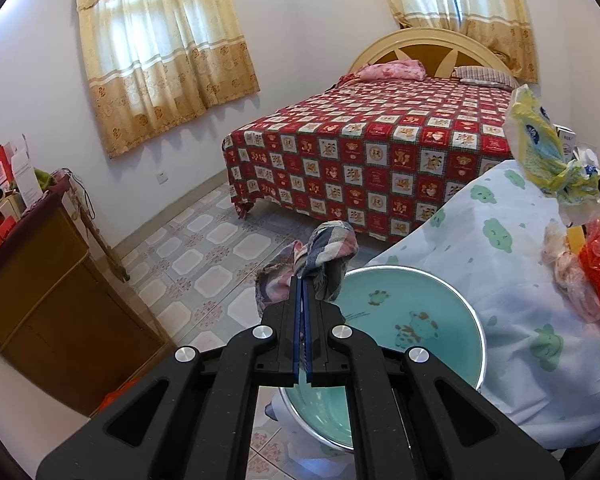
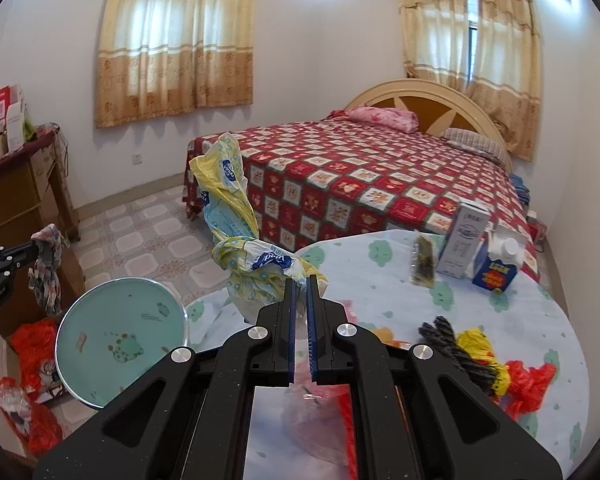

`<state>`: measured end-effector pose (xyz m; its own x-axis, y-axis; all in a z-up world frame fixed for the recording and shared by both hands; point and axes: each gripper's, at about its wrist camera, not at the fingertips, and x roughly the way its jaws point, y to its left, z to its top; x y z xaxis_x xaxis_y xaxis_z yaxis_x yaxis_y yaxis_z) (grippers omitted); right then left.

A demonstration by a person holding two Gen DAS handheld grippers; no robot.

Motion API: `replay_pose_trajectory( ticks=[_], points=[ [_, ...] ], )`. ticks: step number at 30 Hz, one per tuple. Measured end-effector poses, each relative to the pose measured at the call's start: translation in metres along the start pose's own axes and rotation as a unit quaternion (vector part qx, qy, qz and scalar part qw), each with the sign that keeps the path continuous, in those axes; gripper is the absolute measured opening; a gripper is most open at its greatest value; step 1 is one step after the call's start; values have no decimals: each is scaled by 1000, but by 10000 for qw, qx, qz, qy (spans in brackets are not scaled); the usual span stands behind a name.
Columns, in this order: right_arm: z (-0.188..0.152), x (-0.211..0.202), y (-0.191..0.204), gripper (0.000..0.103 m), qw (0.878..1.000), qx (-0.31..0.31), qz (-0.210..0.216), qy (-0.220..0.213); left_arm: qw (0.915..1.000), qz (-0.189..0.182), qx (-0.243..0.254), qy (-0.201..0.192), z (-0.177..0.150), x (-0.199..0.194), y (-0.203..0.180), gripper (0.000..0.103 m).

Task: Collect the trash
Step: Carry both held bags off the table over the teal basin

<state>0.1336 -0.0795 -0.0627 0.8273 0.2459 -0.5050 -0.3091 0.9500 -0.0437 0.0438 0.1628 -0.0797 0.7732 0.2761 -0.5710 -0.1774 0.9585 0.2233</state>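
My left gripper (image 1: 302,280) is shut on a crumpled plaid cloth (image 1: 320,258) and holds it in the air over the rim of a teal basin (image 1: 440,320). The cloth also shows at the left of the right wrist view (image 2: 46,272). My right gripper (image 2: 300,280) is shut on a yellow and white plastic wrapper (image 2: 236,236), held up above the round table's left edge (image 2: 220,304). The wrapper shows at the right of the left wrist view (image 1: 540,148). The basin (image 2: 120,336) sits low beside the table.
The table (image 2: 500,320) with a cloud-print cloth carries a grey box (image 2: 464,240), a blue carton (image 2: 496,268), a dark packet (image 2: 422,264), dark rope (image 2: 456,348) and red and yellow bags (image 2: 528,384). Red bags (image 2: 32,344) lie on the floor. A wooden cabinet (image 1: 40,300) stands left, a bed (image 1: 380,152) behind.
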Motion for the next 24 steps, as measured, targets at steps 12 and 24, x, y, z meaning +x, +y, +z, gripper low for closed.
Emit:
replay_pose_trajectory(
  ticks=[12, 24],
  points=[
    [-3, 27, 44, 6, 9989, -231, 375, 172, 9997, 202, -37, 101, -11, 3, 12, 1],
    [-12, 44, 76, 6, 9963, -423, 636, 383, 9995, 251, -155, 108, -9, 1, 23, 2]
  ],
)
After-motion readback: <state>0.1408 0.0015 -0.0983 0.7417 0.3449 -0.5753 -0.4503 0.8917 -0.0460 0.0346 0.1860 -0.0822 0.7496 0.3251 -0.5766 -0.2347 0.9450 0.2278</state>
